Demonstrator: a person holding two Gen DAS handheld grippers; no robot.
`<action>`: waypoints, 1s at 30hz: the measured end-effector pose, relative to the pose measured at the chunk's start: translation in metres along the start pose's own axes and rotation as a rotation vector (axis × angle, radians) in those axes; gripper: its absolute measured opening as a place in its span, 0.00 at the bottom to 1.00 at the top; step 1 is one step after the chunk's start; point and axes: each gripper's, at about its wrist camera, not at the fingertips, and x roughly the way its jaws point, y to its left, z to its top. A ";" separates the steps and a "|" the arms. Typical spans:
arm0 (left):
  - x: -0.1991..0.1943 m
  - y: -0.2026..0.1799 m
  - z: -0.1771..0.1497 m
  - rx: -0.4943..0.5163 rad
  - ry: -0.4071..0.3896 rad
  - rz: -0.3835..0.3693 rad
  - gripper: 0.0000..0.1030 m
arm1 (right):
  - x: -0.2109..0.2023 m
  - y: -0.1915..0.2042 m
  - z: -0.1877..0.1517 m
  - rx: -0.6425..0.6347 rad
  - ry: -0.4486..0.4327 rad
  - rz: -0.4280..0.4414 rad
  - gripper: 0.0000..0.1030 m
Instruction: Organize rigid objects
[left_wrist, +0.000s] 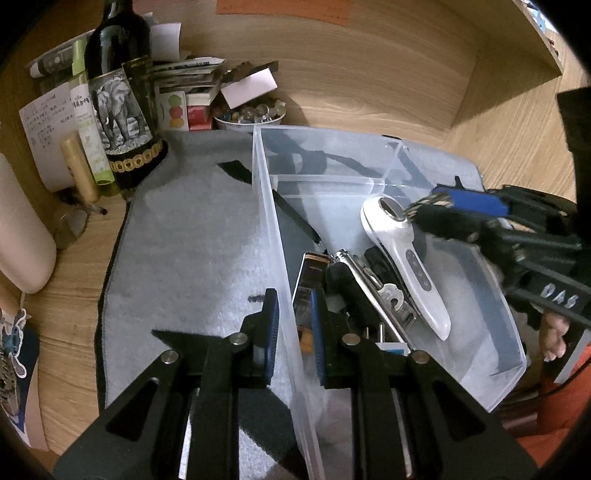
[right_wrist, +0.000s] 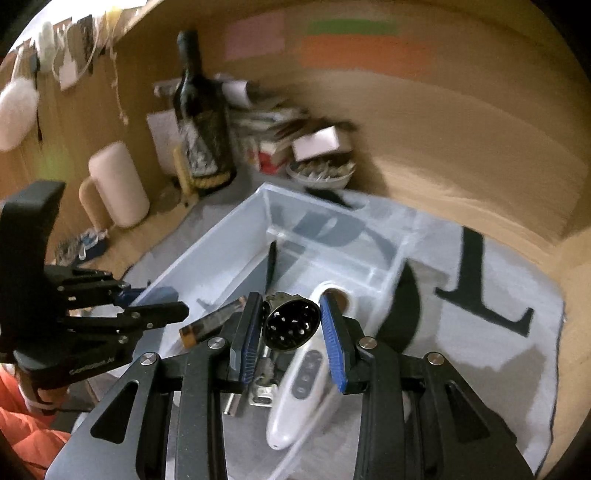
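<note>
A clear plastic bin (left_wrist: 271, 221) stands on a grey mat (left_wrist: 192, 236). In it lie a white handheld device (left_wrist: 410, 258), a multitool (left_wrist: 373, 284), a dark rectangular lighter-like item (left_wrist: 308, 280) and other small items. My left gripper (left_wrist: 293, 332) straddles the bin's left wall and is shut on it. My right gripper (right_wrist: 291, 325) hovers over the bin and holds a round dark perforated metal piece (right_wrist: 291, 323) between its blue pads; the white device (right_wrist: 303, 380) lies below. The right gripper also shows in the left wrist view (left_wrist: 439, 206).
A dark wine bottle (left_wrist: 122, 96), small bottles, stacked boxes and a bowl of beads (left_wrist: 249, 114) crowd the back left corner. A pale cylinder (right_wrist: 118, 184) stands at left. Wooden walls enclose the desk. The mat (right_wrist: 480, 332) extends right of the bin.
</note>
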 end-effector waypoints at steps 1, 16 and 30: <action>0.000 0.001 0.000 -0.002 0.001 -0.003 0.16 | 0.005 0.003 0.000 -0.011 0.016 -0.001 0.29; -0.009 0.008 0.000 -0.004 -0.026 0.017 0.20 | -0.004 0.014 -0.001 -0.050 0.005 -0.039 0.56; -0.087 -0.025 0.008 0.052 -0.364 0.052 0.83 | -0.087 0.007 -0.011 0.039 -0.249 -0.156 0.91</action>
